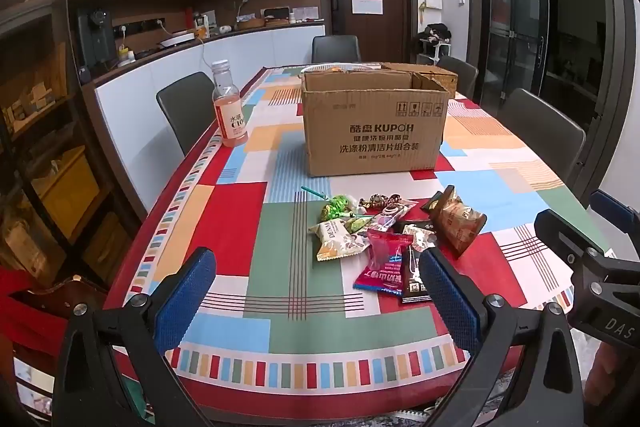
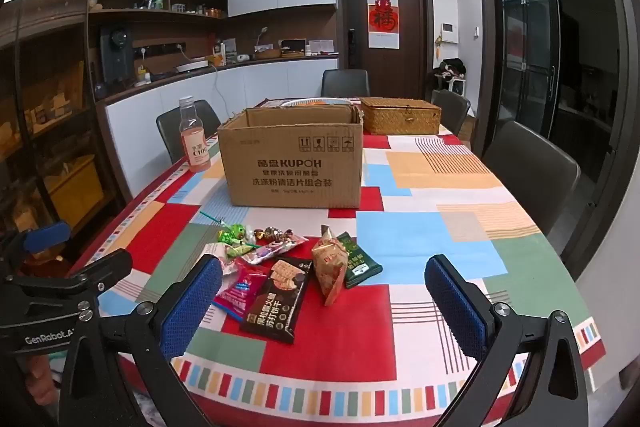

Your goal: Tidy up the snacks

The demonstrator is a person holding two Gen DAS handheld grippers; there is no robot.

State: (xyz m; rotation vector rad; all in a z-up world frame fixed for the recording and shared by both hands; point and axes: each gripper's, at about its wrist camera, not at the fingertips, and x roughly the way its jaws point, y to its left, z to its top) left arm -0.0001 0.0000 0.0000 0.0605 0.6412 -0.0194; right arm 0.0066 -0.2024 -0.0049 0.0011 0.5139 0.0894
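Several snack packets lie in a loose pile [image 1: 392, 231] on the patchwork tablecloth, also in the right wrist view [image 2: 288, 267]: a black biscuit pack [image 2: 278, 301], a brown bag [image 2: 330, 267], a dark green packet [image 2: 358, 261], a pink packet [image 2: 240, 289] and small candies [image 2: 276, 233]. An open cardboard box [image 1: 374, 125] stands behind them, also in the right wrist view [image 2: 294, 161]. My left gripper [image 1: 316, 295] is open and empty, hovering before the pile. My right gripper [image 2: 324, 303] is open and empty, over the near table edge.
A pink drink bottle [image 1: 229, 107] stands at the table's left edge. A woven lidded basket [image 2: 400, 115] sits behind the box at the right. Grey chairs [image 2: 532, 171] surround the table [image 2: 440, 227]. A counter with appliances runs along the left wall.
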